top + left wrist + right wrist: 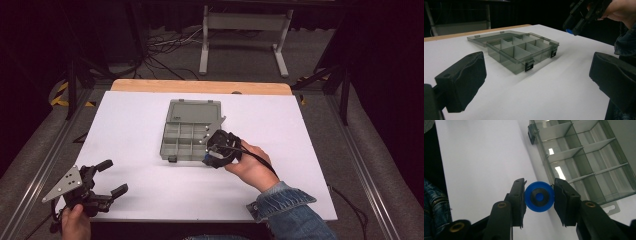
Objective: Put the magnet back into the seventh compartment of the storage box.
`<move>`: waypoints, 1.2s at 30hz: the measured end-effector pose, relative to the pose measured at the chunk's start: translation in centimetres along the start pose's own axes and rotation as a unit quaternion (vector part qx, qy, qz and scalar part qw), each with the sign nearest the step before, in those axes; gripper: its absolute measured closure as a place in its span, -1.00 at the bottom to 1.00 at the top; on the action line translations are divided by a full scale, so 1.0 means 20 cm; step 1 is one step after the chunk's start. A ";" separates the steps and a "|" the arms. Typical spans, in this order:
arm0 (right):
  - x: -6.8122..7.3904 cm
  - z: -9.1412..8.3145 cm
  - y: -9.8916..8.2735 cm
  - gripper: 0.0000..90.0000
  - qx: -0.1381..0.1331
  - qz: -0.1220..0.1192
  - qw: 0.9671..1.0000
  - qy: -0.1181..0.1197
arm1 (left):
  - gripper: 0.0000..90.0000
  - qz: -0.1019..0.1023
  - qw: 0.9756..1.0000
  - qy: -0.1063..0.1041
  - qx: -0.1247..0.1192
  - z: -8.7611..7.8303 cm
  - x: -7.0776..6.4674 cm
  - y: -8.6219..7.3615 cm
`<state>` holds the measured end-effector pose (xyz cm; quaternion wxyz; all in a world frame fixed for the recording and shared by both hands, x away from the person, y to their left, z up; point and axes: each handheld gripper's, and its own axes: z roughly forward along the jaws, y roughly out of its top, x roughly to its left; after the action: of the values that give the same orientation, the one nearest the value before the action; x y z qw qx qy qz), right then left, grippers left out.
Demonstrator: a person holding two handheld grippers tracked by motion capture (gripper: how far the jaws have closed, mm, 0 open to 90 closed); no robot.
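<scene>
High view: an open grey compartment box (191, 131) sits mid-bench (130, 125); the right hand-held gripper (212, 155) hovers at its near right corner; left gripper view: the left hand-held gripper (536, 80) gapes, jaws wide apart and empty; right gripper view: jaws clamp a blue wheel (539, 196) beside the box.

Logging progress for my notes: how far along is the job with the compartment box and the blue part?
Done: the grey compartment box lies open on the table, all visible compartments empty. In hand: the right gripper is shut on a blue round part, beside the box's near edge. Left: probably placing it in a compartment. The left gripper waits open, empty.
</scene>
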<state>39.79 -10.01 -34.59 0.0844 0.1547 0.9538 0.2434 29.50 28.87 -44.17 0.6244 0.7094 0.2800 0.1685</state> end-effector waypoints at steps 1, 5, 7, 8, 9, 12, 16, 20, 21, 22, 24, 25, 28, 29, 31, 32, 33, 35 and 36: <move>-0.01 0.00 0.00 0.38 -0.001 0.002 1.000 -0.002 | -0.96 0.000 1.000 0.000 0.000 0.00 0.00 0.00; -0.03 0.01 0.02 0.39 -0.002 0.008 1.000 -0.008 | -0.96 0.000 1.000 0.000 0.000 0.00 0.00 0.00; -0.05 0.01 0.04 0.38 -0.002 0.009 1.000 -0.010 | -0.96 0.000 1.000 0.000 0.000 0.00 0.00 0.00; -0.06 0.02 0.04 0.39 -0.003 0.009 1.000 -0.009 | -0.96 0.000 1.000 0.000 0.000 0.00 0.00 0.00; -0.06 0.02 0.05 0.38 -0.003 0.013 1.000 -0.010 | -0.96 0.001 1.000 0.000 0.000 0.00 0.00 0.00; -0.08 0.03 0.06 0.39 -0.003 0.014 1.000 -0.011 | -0.96 0.000 1.000 0.000 0.000 0.00 0.00 0.00; -0.11 0.06 0.07 0.38 -0.002 0.021 1.000 -0.012 | -0.96 0.000 1.000 0.000 0.001 0.00 0.00 0.00; -0.15 0.08 0.08 0.39 -0.003 0.032 0.999 -0.012 | -0.96 -0.001 1.000 -0.001 0.002 0.00 0.00 0.00; -0.16 0.08 0.08 0.39 -0.002 0.033 0.999 -0.012 | -0.96 -0.001 1.000 -0.001 0.002 0.00 0.00 0.00; -0.17 0.09 0.09 0.39 -0.003 0.036 0.999 -0.011 | -0.96 -0.001 1.000 -0.001 0.002 0.00 0.00 0.00; -0.18 0.10 0.09 0.39 -0.002 0.036 0.999 -0.011 | -0.96 -0.001 1.000 -0.001 0.002 0.00 0.00 0.00; -0.18 0.10 0.09 0.39 -0.002 0.036 0.999 -0.011 | -0.96 -0.001 1.000 -0.001 0.002 0.00 0.00 0.00; -0.19 0.12 0.10 0.39 0.000 0.037 0.999 -0.011 | -0.96 -0.002 1.000 0.000 0.000 0.00 0.00 0.00; -0.19 0.13 0.10 0.39 0.002 0.038 0.999 -0.011 | -0.96 -0.002 1.000 0.000 0.000 0.00 0.00 0.00; -0.20 0.15 0.10 0.39 0.004 0.038 0.999 -0.010 | -0.96 -0.002 1.000 0.000 -0.001 0.00 0.00 0.00; -0.21 0.16 0.10 0.39 0.004 0.040 0.999 -0.011 | -0.96 -0.003 1.000 0.000 -0.001 0.00 0.00 0.00; -0.22 0.17 0.10 0.39 0.004 0.042 0.999 -0.010 | -0.96 -0.003 1.000 0.000 -0.001 0.00 0.00 0.00; -0.23 0.18 0.10 0.39 0.006 0.044 0.999 -0.009 | -0.96 -0.002 1.000 -0.001 -0.001 0.00 0.00 0.00; -0.23 0.19 0.10 0.39 0.009 0.045 0.999 -0.006 | -0.96 -0.002 1.000 -0.002 0.001 -0.01 0.00 0.00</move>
<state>45.55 -8.16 -36.54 0.0777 0.2002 0.9474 0.2373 29.50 29.01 -44.14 0.6245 0.7099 0.2802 0.1658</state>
